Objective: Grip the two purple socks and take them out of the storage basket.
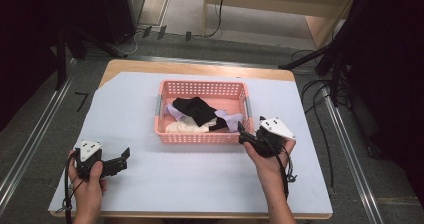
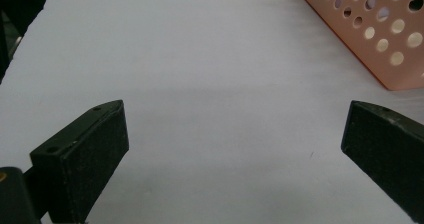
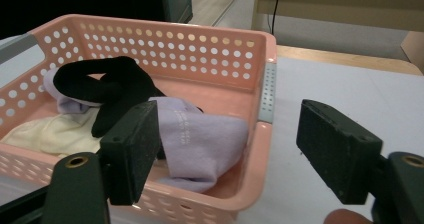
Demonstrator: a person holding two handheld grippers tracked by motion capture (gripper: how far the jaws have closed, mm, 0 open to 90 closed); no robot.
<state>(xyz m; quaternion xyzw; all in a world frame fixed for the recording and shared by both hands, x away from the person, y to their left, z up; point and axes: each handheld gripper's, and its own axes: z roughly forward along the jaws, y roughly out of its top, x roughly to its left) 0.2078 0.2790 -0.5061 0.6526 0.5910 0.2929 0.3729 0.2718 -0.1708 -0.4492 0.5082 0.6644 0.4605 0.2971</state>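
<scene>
Basket: one pink perforated plastic basket [image 1: 202,89] is seen at table centre, toward 12 o'clock from both hands.
Contents: one black sock [image 1: 197,109], one lilac sock [image 3: 202,139] and one cream cloth [image 3: 50,133] are counted inside.
Right gripper [image 1: 242,132]: held at the basket's 4 o'clock corner, jaws spread wide, nothing gripped.
Left gripper [image 1: 122,159]: held at 8 o'clock, well apart, jaws wide, empty.
Surface: one white table sheet [image 1: 200,174].

Place: a lab-like recording room.
Evidence: dark stand legs [image 1: 320,59] – loose floor cables [image 1: 320,101] – a covered table [image 1: 200,184].
</scene>
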